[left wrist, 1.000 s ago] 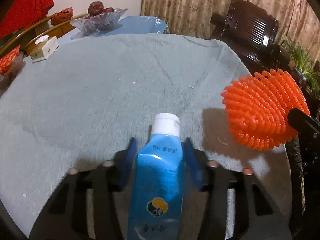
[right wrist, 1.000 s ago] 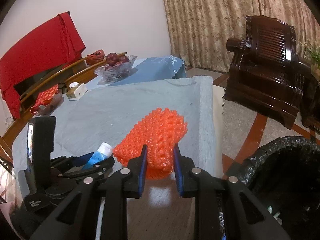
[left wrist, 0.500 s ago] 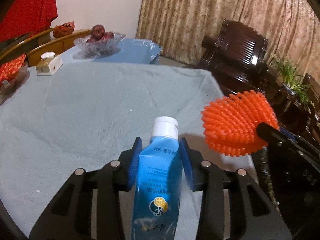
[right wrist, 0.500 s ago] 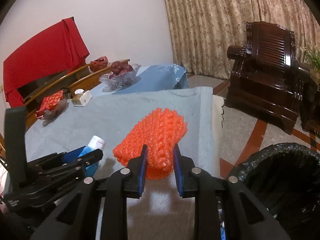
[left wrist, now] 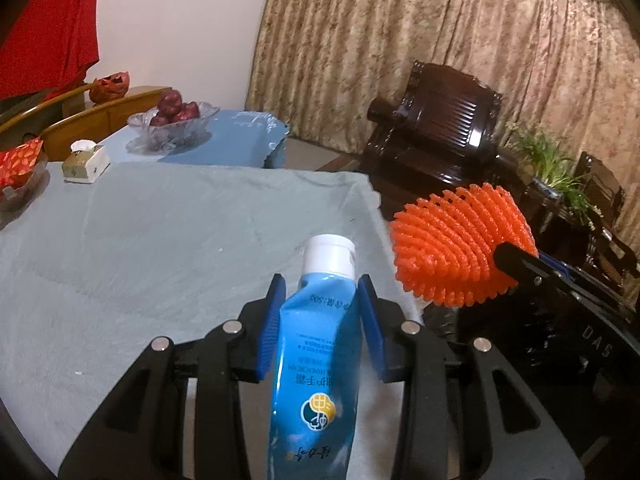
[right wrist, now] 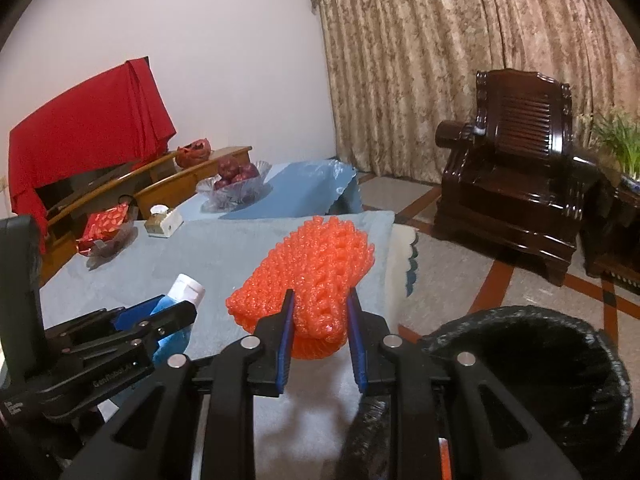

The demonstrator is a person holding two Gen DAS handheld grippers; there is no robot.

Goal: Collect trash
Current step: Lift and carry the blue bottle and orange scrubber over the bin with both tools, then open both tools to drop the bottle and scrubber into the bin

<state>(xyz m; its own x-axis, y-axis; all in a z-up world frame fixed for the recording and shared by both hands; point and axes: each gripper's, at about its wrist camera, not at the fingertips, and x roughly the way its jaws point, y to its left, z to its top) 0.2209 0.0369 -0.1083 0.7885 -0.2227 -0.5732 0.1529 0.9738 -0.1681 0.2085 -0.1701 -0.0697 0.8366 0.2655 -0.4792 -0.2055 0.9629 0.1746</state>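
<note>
A: What lies beyond the fingers?
B: The cloth-covered tabletop point(left wrist: 160, 240) ahead; a black-lined trash bin point(right wrist: 560, 360) right of the right gripper point(right wrist: 320, 316).
A: And between them?
B: The right gripper's fingers clamp an orange foam net point(right wrist: 308, 268). The left gripper's point(left wrist: 320, 316) fingers clamp a blue tube point(left wrist: 316, 344), white cap pointing forward.
</note>
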